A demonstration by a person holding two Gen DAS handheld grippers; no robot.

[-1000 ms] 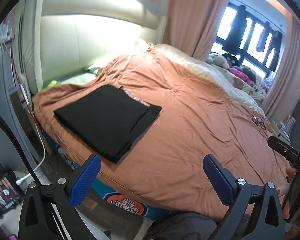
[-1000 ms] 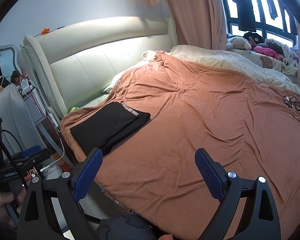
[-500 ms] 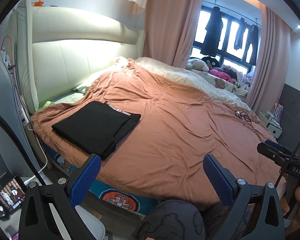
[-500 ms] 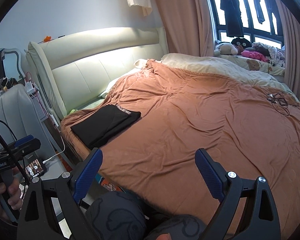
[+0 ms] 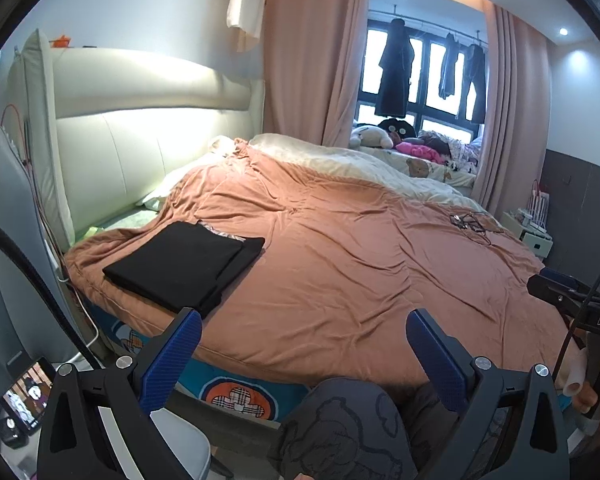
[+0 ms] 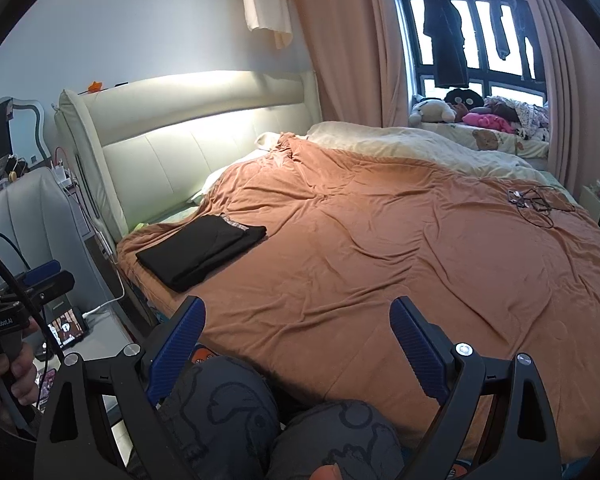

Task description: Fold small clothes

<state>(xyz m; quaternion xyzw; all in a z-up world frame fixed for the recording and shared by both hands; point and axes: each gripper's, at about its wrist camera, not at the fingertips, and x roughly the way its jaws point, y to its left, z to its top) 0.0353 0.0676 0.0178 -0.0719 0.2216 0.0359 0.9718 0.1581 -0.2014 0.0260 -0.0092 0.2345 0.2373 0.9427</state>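
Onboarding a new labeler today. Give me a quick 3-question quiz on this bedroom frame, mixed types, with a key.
1. True or false: the left tool is shut on the folded black garment.
2. Multiple choice: the garment lies on the orange blanket A) near the headboard-side corner, B) by the tangled cable, C) on the floor.
3. Fill in: the right tool is ____ and holds nothing.

Key: 1 false; 2 A; 3 open.

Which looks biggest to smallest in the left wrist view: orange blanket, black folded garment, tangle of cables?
1. Orange blanket
2. Black folded garment
3. Tangle of cables, though it lies farther from the camera.
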